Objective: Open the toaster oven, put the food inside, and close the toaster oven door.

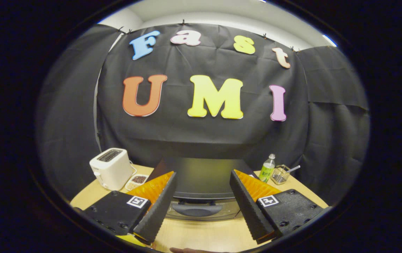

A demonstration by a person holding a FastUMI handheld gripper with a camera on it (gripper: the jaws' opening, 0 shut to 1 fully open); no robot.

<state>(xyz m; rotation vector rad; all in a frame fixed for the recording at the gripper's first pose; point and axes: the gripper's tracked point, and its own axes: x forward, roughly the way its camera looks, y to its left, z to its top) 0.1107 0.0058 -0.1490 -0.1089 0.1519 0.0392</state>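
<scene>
Leftmost, at about nine o'clock from the fingers, a white pop-up toaster (110,168) is seen standing on the wooden table (201,233), with a small dish (136,181) of dark and pale food lying just beside it toward the gripper. Next, the gripper (203,186) is held above the table with its jaws spread wide apart and nothing caught between them. Between the fingers and just ahead of them, at twelve o'clock, the toaster oven (201,181) is seen from above, its dark top facing the camera and its door apparently closed, with the handle (196,209) at the upper front edge; the glass below is too foreshortened for this to be certain. Beyond the right finger, at about two o'clock, a clear bottle (267,169) with a green label is set upright, and just to its right a small wire basket (280,175) is placed, holding a pale stick-like item (293,169) that leans outward.
</scene>
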